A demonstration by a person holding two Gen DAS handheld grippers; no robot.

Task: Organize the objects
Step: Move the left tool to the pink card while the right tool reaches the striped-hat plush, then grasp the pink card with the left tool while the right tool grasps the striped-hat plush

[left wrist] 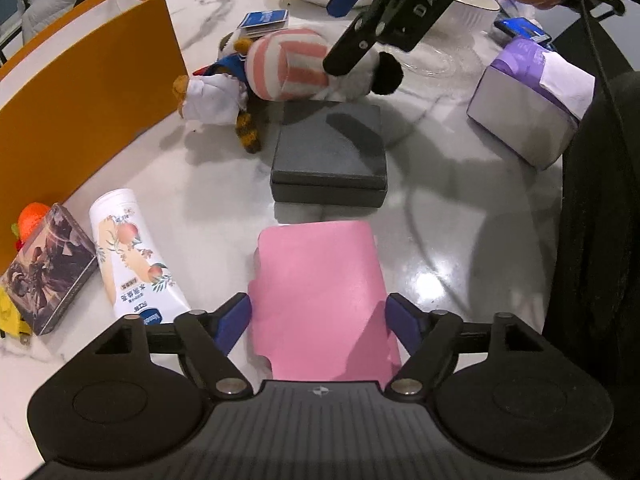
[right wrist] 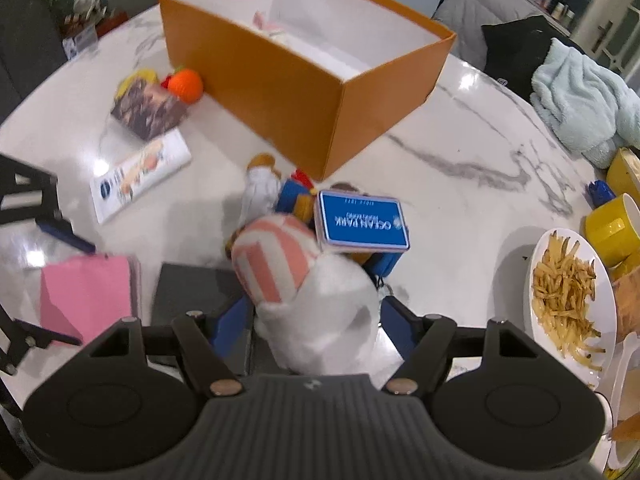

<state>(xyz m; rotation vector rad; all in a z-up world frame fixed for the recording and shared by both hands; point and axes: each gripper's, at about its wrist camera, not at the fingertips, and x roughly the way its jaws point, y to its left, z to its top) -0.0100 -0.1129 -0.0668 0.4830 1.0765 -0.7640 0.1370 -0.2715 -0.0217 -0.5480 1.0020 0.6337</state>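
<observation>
Straddling a pink pad (left wrist: pixel 320 304), the left gripper (left wrist: pixel 318 320) has its blue fingers (left wrist: pixel 232 326) flanking the pad's two side edges; whether the pads touch it cannot be told, and nothing shows it lifted off the marble table (left wrist: pixel 440 240).

Pad sits at 6 o'clock in the left wrist view. Dark grey flat box (left wrist: pixel 330 156) just past it toward 12. Lotion tube (left wrist: pixel 132 256) at 8 o'clock, patterned card box (left wrist: pixel 48 276) beside it. Orange box (left wrist: pixel 80 100) along 10 o'clock. Tissue box (left wrist: pixel 528 108) at 2 o'clock.

Right gripper (right wrist: pixel 316 320) is clamped on a white plush toy (right wrist: pixel 320 316) with a pink-striped cap, fingers pressed into its fur on both sides. Toy lies at centre, overlapping the grey box. Blue card tin (right wrist: pixel 362 220) rests on another plush just beyond, toward 12. Plate of fries (right wrist: pixel 568 296) at 3 o'clock.
</observation>
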